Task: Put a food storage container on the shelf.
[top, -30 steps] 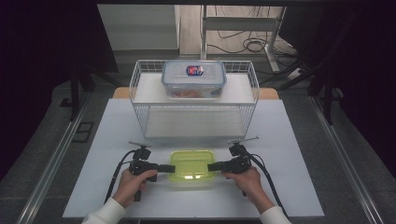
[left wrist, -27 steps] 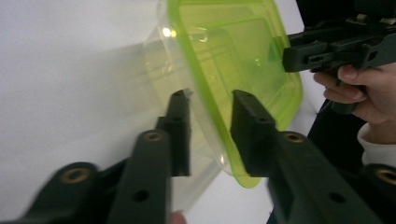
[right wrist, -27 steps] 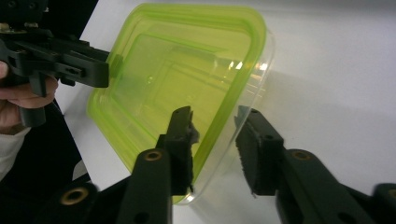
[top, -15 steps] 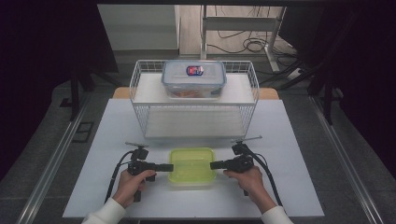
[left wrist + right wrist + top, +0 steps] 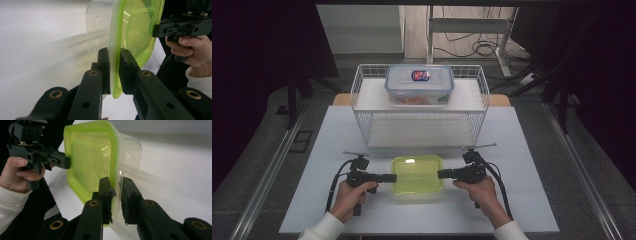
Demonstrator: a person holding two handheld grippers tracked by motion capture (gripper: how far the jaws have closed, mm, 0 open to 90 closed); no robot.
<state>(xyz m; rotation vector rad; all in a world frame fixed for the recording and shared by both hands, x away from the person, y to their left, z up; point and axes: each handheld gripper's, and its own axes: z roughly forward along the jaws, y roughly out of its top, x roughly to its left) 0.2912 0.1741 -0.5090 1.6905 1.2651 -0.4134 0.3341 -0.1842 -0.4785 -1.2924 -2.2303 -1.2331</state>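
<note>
Container: the green-lidded plastic container (image 5: 417, 176) is sitting on the white table (image 5: 532, 200), low in the middle of the high view, between my 2 hands.
Left gripper: my left gripper (image 5: 114, 71) is pinching the lid's rim at the container's left edge; its jaws have just been closing and are now pressing on that rim from both sides.
Right gripper: my right gripper (image 5: 115, 195) is doing the same at the opposite edge; its jaws have just been closing too, and 1 is sitting on the green lid while the other is against the clear wall.
Weight: I am judging it light, since it is looking empty through the clear sides.
Stiffness: thin plastic, so I am expecting the rim to flex a little if I squeeze hard.
Slip: the smooth glossy surface is likely to slide in narrow jaws, so both grips are needing to stay level.
Where to hold: the 2 short edges at the lid rim, as I am doing now, are giving the most even lift.
Background: a wire basket (image 5: 362, 95) is standing in the upper middle of the high view, with a second lidded box (image 5: 419, 84) resting on it.
</note>
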